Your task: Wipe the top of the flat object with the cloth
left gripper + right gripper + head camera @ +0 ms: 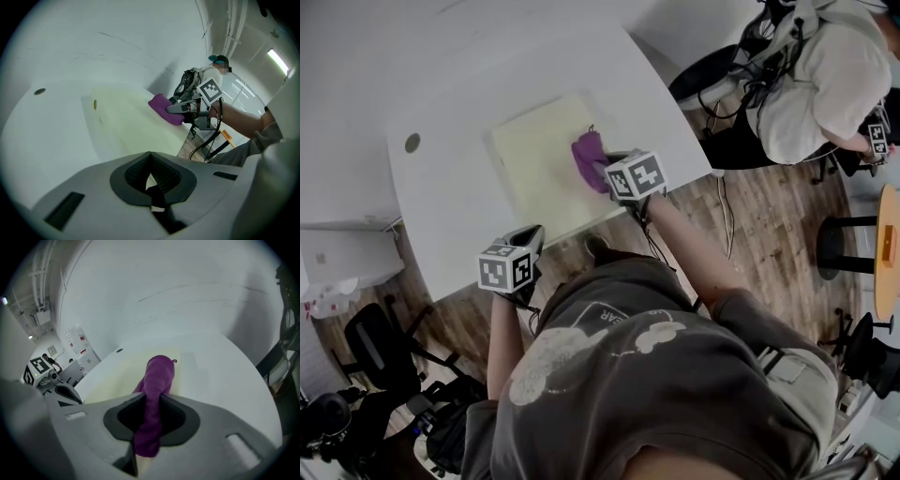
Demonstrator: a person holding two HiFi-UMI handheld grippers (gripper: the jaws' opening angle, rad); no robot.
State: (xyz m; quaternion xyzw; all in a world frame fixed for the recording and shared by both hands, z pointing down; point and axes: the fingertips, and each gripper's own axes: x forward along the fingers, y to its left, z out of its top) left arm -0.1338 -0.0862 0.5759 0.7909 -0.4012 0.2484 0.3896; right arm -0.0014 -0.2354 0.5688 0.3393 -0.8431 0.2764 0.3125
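A pale yellow flat board (539,155) lies on the white table (450,187). On the board's right side rests a purple cloth (589,157). My right gripper (607,169) is shut on the cloth's near end and holds it down on the board. In the right gripper view the cloth (158,378) runs out from between the jaws of the right gripper (149,427) onto the board (112,383). My left gripper (525,244) hovers at the table's front edge, left of the board. It is shut with nothing held (150,177). The left gripper view shows the board (131,124), the cloth (163,108) and the right gripper (180,108).
A round cable hole (412,142) sits in the table left of the board. A seated person (830,80) is at the far right. A black office chair (375,342) stands at the lower left, a stool (853,225) at the right. Cables (724,220) trail on the wooden floor.
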